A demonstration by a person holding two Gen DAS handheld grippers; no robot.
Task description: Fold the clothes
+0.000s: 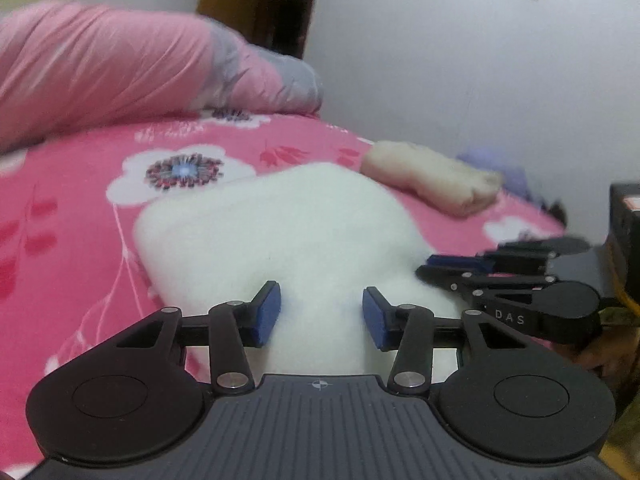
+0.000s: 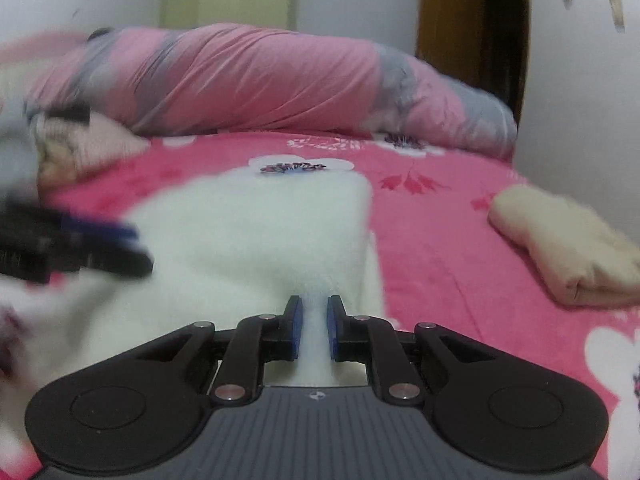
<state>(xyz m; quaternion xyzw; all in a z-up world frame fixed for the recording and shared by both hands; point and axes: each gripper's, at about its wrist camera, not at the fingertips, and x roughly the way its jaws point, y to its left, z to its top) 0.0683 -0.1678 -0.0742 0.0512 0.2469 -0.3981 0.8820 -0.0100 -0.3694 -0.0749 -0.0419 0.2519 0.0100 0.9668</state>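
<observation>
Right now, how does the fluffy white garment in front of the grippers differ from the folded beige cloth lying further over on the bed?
The fluffy white garment is white and fuzzy; the folded beige cloth is cream and smoother. The white garment looks larger and lies spread out, while the beige cloth is a compact folded bundle. The right gripper pinches a ridge of the white garment; nothing touches the beige cloth. Both rest on the pink floral bedsheet.

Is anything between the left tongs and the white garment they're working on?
Nothing visible. The left tongs stand open right over the white fleece garment, fabric showing between the pads. The right tongs pinch a ridge of it. The folded beige garment lies apart.
</observation>
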